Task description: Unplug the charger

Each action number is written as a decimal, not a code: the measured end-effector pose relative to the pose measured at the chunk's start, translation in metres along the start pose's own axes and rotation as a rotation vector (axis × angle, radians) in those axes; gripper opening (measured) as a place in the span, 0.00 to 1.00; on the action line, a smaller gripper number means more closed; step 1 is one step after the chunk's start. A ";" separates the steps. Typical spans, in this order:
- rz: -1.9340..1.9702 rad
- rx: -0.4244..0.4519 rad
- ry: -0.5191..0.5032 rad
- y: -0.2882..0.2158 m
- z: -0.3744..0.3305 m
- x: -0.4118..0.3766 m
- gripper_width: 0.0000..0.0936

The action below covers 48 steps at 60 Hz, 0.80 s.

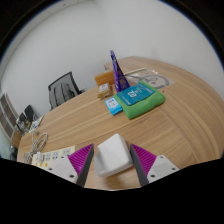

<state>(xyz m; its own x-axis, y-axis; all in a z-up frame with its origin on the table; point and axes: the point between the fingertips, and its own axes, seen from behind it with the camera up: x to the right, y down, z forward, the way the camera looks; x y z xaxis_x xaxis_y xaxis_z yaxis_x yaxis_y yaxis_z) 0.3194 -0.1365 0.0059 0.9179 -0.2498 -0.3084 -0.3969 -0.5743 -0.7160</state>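
A white block-shaped charger (pixel 113 155) sits between my fingers, and both magenta pads (pixel 82 160) press on its sides. My gripper (pixel 113 163) is shut on it and holds it over the round wooden table (pixel 170 125). A white power strip (pixel 48 157) lies on the table just left of the left finger. The charger is clear of the strip. Its prongs and any cable are hidden.
Beyond the fingers lie a green book stack (pixel 140 97), a small blue card (pixel 113 104), an upright purple object (pixel 118 72), a cardboard box (pixel 105 77) and a grey tray (pixel 150 76). A black chair (pixel 64 88) stands at the far left. Cables (pixel 30 128) lie at the left edge.
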 end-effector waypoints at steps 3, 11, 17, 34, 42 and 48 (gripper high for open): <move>-0.050 -0.002 0.048 -0.004 -0.005 0.010 0.87; -0.212 0.022 0.136 -0.024 -0.033 0.013 0.91; -0.293 0.033 0.178 -0.035 -0.070 -0.002 0.92; -0.367 0.012 0.206 -0.022 -0.200 -0.071 0.92; -0.386 0.028 0.232 -0.009 -0.256 -0.098 0.92; -0.382 0.038 0.240 0.001 -0.289 -0.117 0.92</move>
<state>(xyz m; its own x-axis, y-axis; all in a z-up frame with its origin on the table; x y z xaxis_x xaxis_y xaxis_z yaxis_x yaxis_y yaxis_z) 0.2112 -0.3338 0.2222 0.9704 -0.2015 0.1329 -0.0253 -0.6324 -0.7742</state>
